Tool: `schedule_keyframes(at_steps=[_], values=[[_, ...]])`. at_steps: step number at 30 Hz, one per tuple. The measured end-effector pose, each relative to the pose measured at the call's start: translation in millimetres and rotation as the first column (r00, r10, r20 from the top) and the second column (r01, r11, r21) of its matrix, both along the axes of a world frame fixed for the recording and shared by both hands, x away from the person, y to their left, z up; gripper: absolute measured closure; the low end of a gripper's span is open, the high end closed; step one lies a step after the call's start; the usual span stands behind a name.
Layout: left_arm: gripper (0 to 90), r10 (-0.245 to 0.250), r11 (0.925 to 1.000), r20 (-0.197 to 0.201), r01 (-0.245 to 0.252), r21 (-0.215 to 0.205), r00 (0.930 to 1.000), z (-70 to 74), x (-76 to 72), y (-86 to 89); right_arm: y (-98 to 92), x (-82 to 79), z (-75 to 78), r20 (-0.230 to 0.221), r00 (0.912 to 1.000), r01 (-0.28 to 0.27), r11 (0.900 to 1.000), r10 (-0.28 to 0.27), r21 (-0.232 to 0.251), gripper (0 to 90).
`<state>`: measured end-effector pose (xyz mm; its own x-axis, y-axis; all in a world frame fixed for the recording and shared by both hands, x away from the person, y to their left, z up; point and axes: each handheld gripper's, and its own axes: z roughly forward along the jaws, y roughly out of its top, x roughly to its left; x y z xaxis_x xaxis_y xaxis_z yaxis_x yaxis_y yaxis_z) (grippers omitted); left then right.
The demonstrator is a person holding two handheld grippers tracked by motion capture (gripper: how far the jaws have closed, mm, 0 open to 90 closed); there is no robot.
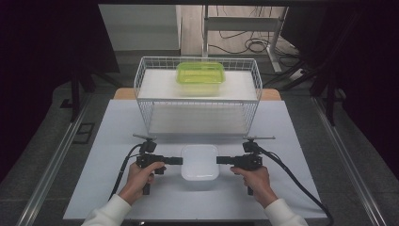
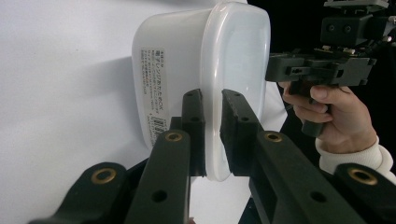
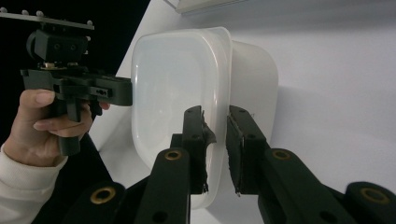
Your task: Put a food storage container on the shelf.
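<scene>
Gripping: left gripper (image 1: 177,160) and right gripper (image 1: 222,160) each clamp an opposite rim of the white lidded container (image 1: 200,162), resting on the counter (image 1: 108,141) before the wire basket (image 1: 197,101). Grasp done; lift and placement remain, judging by position

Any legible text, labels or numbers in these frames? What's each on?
No text can be quoted as read.
White sticker on the side wall of the translucent white plastic lidded container: several lines of small print plus a barcode, too small and blurred to read.
</scene>
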<state>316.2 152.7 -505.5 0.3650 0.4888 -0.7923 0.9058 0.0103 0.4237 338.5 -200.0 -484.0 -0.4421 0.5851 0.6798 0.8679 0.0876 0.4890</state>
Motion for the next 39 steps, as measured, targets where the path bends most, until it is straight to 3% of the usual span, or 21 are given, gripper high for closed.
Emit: schedule_keyframes(at_steps=[15,30,39], values=[[80.0,0.005,0.9999,0.041,-0.005,0.014,0.9992,7.2,-2.8,-1.5,-1.3,-2.2,3.0,0.031,0.9995,-0.003,1.0,0.002,0.011,78.7],[79.9,0.004,0.9996,0.111,-0.007,0.027,0.9938,26.4,-4.4,-3.9,-4.6,-5.3,19.4,0.117,0.9931,-0.017,0.999,0.013,0.034,78.8],[79.6,0.01,0.9991,0.129,-0.016,0.039,0.9916,32.4,-3.9,-1.4,0.1,-4.5,29.4,0.163,0.9862,-0.033,0.999,0.031,0.011,78.7]])
